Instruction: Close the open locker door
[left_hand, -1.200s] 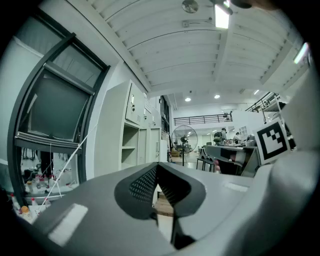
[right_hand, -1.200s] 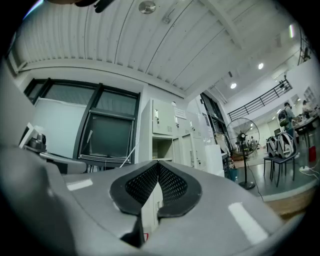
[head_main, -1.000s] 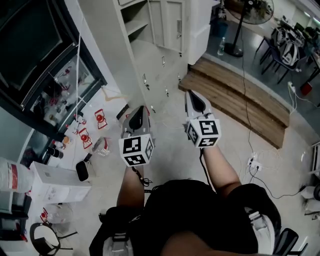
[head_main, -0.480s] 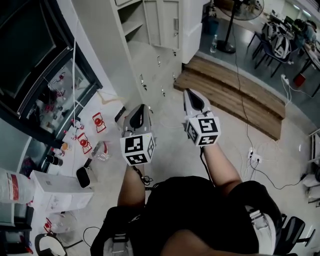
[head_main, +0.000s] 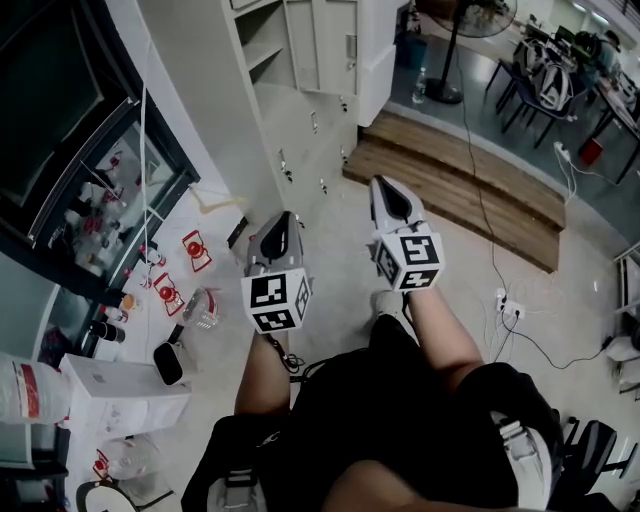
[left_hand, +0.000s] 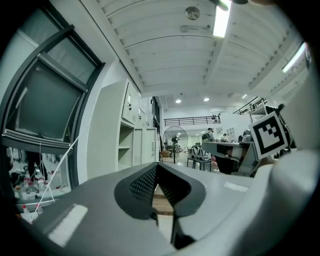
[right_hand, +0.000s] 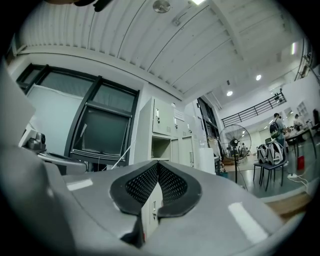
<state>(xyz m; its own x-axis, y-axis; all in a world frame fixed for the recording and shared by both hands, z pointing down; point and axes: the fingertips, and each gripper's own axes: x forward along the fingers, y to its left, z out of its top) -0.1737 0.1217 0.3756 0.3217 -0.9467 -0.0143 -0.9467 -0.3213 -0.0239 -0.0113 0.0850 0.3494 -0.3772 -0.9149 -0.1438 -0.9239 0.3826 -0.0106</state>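
A white locker bank (head_main: 300, 110) stands ahead, with one open compartment (head_main: 262, 40) and its door (head_main: 338, 48) swung out. My left gripper (head_main: 284, 220) and right gripper (head_main: 384, 186) are held side by side in front of me, both apart from the lockers. In the left gripper view the left gripper (left_hand: 156, 165) is shut on nothing, and the open door (left_hand: 146, 146) shows beyond it. The right gripper (right_hand: 158, 164) is shut and empty too, pointing at the open compartment (right_hand: 161, 148) and the door (right_hand: 181, 150).
A wooden platform (head_main: 450, 195) lies on the floor right of the lockers. A standing fan (head_main: 470, 30) and chairs (head_main: 545, 85) are beyond it. Left of me are a dark window frame (head_main: 90, 170), red items (head_main: 195, 248) and a white box (head_main: 120, 385). A cable and power strip (head_main: 508, 310) lie at right.
The floor and lockers have slid slightly in the head view as the person moves nearer the lockers. Both grippers keep the same shut stance.
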